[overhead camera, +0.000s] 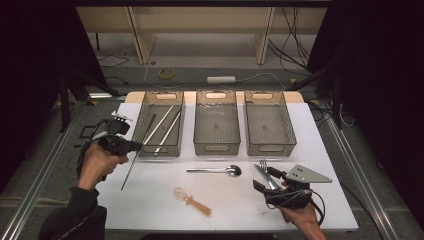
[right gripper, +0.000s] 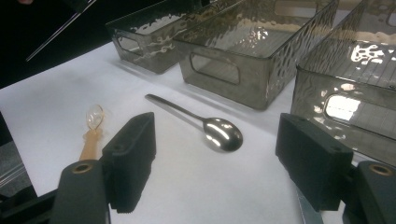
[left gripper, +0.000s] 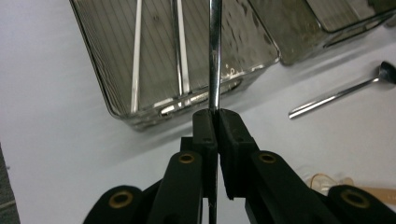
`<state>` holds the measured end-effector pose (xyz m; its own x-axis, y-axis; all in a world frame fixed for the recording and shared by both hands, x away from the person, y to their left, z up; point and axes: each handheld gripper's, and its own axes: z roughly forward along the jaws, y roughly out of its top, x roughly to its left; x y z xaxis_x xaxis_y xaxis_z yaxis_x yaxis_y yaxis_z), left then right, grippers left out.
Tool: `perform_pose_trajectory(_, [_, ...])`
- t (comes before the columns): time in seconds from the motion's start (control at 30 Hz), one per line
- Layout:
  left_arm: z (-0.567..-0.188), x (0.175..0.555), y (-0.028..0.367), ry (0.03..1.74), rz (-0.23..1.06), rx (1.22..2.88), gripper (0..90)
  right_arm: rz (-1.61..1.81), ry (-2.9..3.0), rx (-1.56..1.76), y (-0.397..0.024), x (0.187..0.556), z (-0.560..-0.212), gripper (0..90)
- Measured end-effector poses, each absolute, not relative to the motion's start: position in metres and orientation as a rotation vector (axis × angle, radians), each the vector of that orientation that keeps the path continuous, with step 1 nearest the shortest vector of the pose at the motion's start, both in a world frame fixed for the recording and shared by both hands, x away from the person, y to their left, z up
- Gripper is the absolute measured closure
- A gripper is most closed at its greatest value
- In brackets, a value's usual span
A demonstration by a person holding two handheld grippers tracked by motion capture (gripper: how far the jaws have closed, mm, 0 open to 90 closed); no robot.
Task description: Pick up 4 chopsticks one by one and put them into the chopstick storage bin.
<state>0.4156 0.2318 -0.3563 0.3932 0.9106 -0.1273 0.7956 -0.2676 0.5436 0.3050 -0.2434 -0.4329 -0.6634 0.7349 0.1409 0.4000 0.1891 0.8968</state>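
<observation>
Chopstick (left gripper: 215, 56) of metal being pinched between closed left gripper (left gripper: 215, 114) fingers, hanging tilted beside the leftmost tray (overhead camera: 159, 131), right gripper (right gripper: 219, 163) fingers gaping empty above the bench (overhead camera: 225, 200), spoon (right gripper: 205, 123) lying ahead

Counter (overhead camera: 160, 200): white, matt, smooth top.
Left bin (overhead camera: 159, 123), middle bin (overhead camera: 216, 122), right bin (overhead camera: 269, 124): smoky translucent plastic, glossy, with rippled walls.
Spoon (right gripper: 219, 131): polished metal, mirror-bright bowl.
Rod (left gripper: 215, 56): shiny metal, smooth, in the left hand-held gripper (left gripper: 215, 114).
Chopsticks (overhead camera: 165, 127): pale, silvery, smooth.
Whisk (overhead camera: 192, 200): tan handle that looks like wood, clear glossy loop.
Fork (overhead camera: 265, 172): bright metal.
Right hand-held gripper (right gripper: 224, 154): matt black plastic jaws, brass-coloured rivets.
</observation>
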Motion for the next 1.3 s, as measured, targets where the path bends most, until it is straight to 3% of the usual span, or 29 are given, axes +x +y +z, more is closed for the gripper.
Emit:
perform_pose_trajectory(0.4, [-0.33,0.455,0.229,1.443,0.347,2.09,85.5,1.474,2.146,1.07,-0.246,0.305,-0.432,29.8])
perform_pose_trajectory(1.3, [-0.323,0.519,0.229,1.478,0.413,2.047,85.5,1.479,2.148,1.072,-0.246,0.305,-0.433,29.8])
